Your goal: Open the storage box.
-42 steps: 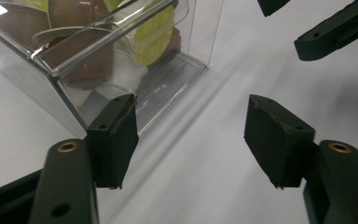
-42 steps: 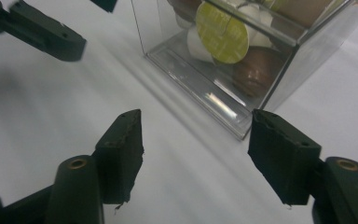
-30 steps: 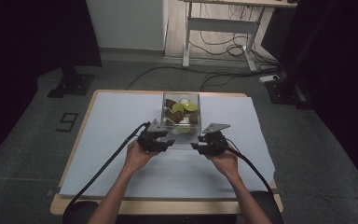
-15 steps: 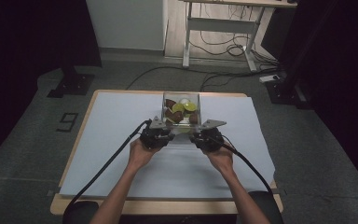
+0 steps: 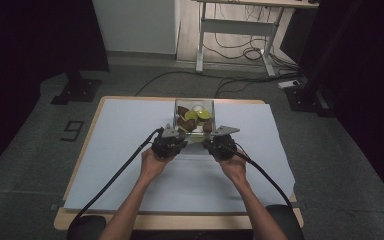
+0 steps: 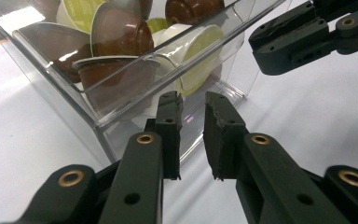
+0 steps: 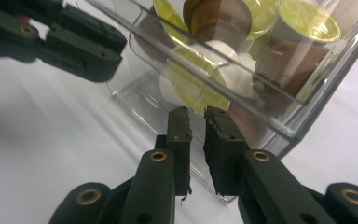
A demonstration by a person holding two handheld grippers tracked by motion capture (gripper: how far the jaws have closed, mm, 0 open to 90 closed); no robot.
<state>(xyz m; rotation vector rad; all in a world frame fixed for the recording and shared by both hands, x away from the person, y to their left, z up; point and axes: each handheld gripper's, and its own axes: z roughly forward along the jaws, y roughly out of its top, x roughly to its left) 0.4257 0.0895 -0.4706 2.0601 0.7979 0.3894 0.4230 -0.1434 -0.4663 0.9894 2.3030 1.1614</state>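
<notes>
Forearms came up from the bottom edge of the high view, each hand wrapped round a hand-held gripper just below the frame's centre. The left hand-held gripper (image 5: 171, 142) sat left of centre and the right hand-held gripper (image 5: 220, 142) right of centre, both pointed at the near corners of a clear plastic box (image 5: 194, 116) on the white-covered desk (image 5: 130, 130). In the left gripper view its jaws stood slightly parted with only a narrow gap, their tips at the box's near wall (image 6: 135, 107) and nothing between them; the other gripper's black jaw crossed the upper right of that frame. In the right gripper view the jaws likewise showed a narrow gap with nothing clamped, tips close against the lower edge of the box (image 7: 242, 116). Brown, yellow-green and white coffee capsules (image 5: 192, 116) lay heaped inside the box. Beyond the desk, cables trailed across the grey floor (image 5: 145, 75) under a table frame at the top of the high view.
</notes>
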